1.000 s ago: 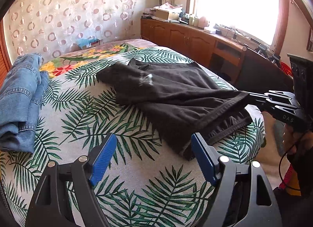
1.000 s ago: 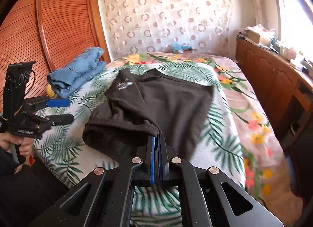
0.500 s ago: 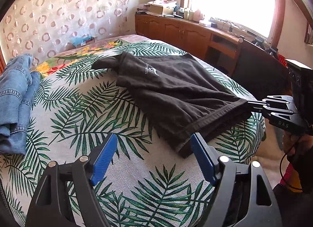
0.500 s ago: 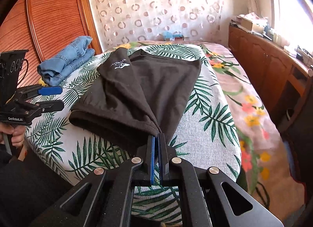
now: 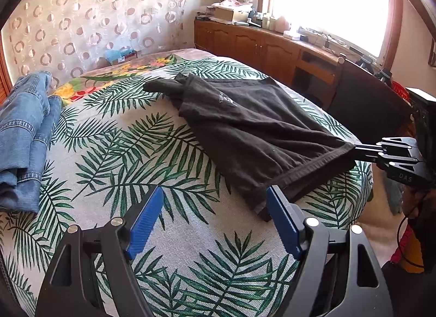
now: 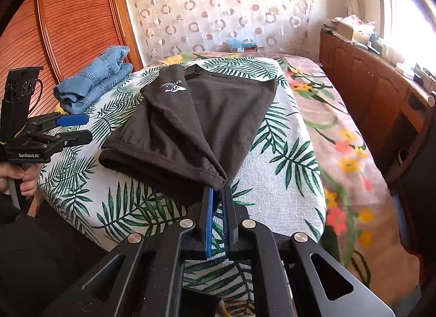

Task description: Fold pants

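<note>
Black pants lie on the palm-leaf bedspread, folded lengthwise, with a white logo near the far end. My right gripper sits at the near hem corner of the pants. Its fingers are slightly parted and the corner rests at their tips. It also shows in the left wrist view, touching the hem. My left gripper is open and empty, low over the bedspread just left of the other hem corner. It also shows in the right wrist view.
Folded blue jeans lie at the left side of the bed. A wooden cabinet with clutter runs under the window on the right. A wooden slatted wardrobe stands beyond the bed's left side. The bed's near edge is just below my right gripper.
My right gripper has pulled the hem toward the bed's near edge, flattening the pants. Its fingers, shut on the hem before, now stand slightly parted. The left gripper stays open.
</note>
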Motion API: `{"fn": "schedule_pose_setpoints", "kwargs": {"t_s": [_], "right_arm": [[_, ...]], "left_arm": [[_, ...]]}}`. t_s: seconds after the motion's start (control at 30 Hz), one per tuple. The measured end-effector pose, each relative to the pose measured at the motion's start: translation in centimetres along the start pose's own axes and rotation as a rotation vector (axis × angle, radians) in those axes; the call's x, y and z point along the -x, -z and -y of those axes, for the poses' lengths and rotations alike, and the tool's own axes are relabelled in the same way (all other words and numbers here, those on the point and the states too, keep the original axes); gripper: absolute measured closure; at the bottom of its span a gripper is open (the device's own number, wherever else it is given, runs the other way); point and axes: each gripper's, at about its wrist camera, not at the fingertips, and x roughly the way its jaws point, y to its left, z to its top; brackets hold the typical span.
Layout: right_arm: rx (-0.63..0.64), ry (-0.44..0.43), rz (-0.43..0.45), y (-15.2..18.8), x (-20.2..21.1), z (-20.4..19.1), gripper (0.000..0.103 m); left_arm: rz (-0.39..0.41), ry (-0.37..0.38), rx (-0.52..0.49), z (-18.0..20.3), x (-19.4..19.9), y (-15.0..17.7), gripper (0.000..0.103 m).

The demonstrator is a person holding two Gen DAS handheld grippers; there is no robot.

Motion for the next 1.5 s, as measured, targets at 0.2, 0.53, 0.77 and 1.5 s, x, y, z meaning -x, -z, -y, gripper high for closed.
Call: {"fn": "schedule_pose_setpoints", "kwargs": {"t_s": [0.2, 0.53, 0.77, 1.5], "right_arm": [[0.011, 0.012, 0.029, -0.5, 1.5, -0.1, 0.089], [0.071, -0.058, 0.1, -5.1, -0.9, -3.3, 0.078], [0.134, -0.116, 0.088, -8.5, -5.3, -5.5, 0.078], [0.279, -0.122, -0.054, -14.6, -15.0, -9.7, 0.078]], "left_arm": [[0.016, -0.014, 0.021, -0.6, 0.3, -0.2, 0.024], [0.041, -0.06, 0.041, -2.3, 0.0, -1.3, 0.024], [0.04, -0.084, 0.055, -3.9, -0.6, -1.6, 0.024], [0.019, -0.113, 0.116, -7.9, -0.9, -0.3, 0.024]]}}
